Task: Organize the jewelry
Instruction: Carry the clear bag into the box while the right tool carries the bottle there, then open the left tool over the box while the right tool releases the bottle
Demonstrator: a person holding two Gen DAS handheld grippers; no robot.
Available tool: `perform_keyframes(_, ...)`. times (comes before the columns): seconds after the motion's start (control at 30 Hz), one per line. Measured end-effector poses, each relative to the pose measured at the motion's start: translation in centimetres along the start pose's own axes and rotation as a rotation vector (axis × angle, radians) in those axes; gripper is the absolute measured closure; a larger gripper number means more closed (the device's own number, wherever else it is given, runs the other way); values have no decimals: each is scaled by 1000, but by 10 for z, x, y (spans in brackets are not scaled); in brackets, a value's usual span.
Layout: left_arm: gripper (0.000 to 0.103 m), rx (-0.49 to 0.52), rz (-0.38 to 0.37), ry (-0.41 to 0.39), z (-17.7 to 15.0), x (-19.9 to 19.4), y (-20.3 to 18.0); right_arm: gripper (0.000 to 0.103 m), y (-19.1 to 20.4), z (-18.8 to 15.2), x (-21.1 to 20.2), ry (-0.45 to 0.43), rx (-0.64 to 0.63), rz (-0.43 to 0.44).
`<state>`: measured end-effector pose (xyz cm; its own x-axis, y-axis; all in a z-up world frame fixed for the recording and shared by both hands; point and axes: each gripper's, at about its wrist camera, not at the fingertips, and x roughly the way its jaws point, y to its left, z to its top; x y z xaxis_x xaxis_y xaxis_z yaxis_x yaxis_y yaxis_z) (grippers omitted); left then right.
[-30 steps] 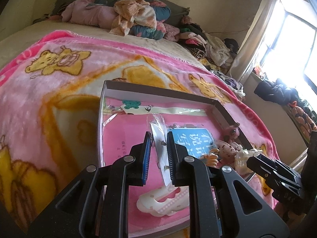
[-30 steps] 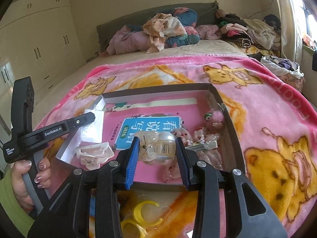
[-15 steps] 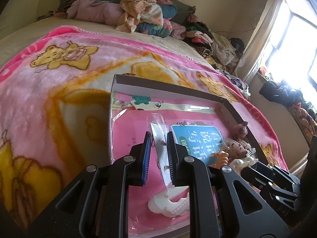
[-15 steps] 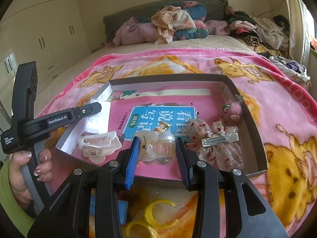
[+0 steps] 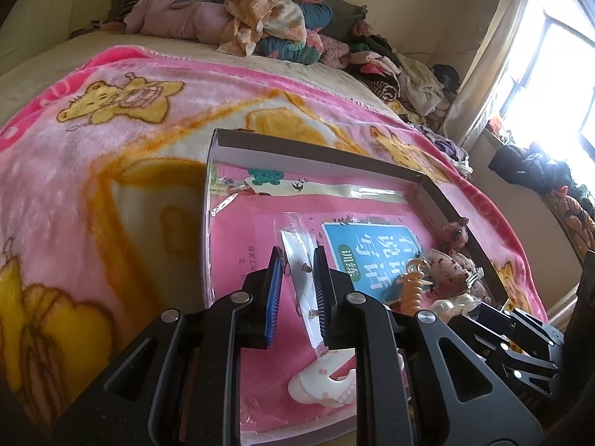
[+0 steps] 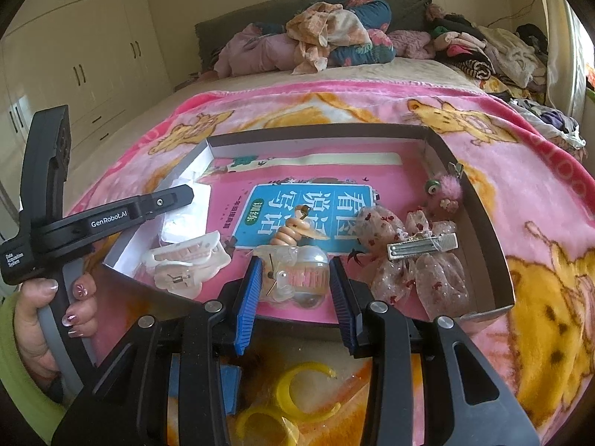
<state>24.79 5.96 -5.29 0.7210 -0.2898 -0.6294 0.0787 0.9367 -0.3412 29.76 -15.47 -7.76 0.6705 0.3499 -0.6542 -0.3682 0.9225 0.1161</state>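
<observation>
A shallow cardboard box (image 6: 479,200) lies on the pink blanket, with a pink and blue book (image 6: 308,215) on its floor. My left gripper (image 5: 296,278) is shut on a clear packet holding an earring card (image 5: 297,260), above the box's left part. My right gripper (image 6: 295,280) is shut on a clear hair claw clip with pink teeth (image 6: 297,275), low over the box's front edge. In the box lie a white claw clip (image 6: 186,260), an orange spiral hair tie (image 6: 293,232), sheer bow clips with a metal clip (image 6: 420,249) and a pink pompom charm (image 6: 448,191).
A yellow claw clip (image 6: 293,401) and a blue item (image 6: 230,383) lie on the blanket in front of the box. Piled clothes (image 6: 334,37) sit at the head of the bed, more (image 6: 491,52) along the right side. Wardrobes (image 6: 74,63) stand to the left.
Both grippers have moved forward and lower over the box, each holding its item. The clear claw clip now sits just inside the front edge, near the orange spiral tie.
</observation>
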Motion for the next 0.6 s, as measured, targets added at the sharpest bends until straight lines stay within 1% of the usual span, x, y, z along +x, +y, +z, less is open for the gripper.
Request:
perform_keyframes(0.17, 93, 6, -4, 3, -2, -1, -2, 66, -3, -2, -4, -6, 10, 3)
perform_keyframes(0.23, 93, 12, -3, 5, -3, -1, -4, 61, -3, -2, -7, -8, 12, 2)
perform_keyframes(0.5, 93, 21, -2, 8, -4, -4, -7, 52, -6, -5, -20, -22, 27, 0)
perform_keyframes(0.57, 93, 19, -1, 9, -4, -5, -7, 51, -6, -7, -23, -26, 24, -4)
perform_keyframes(0.6, 90, 19, 0, 10, -4, -4, -7, 49, -6, -8, -25, -30, 22, -7)
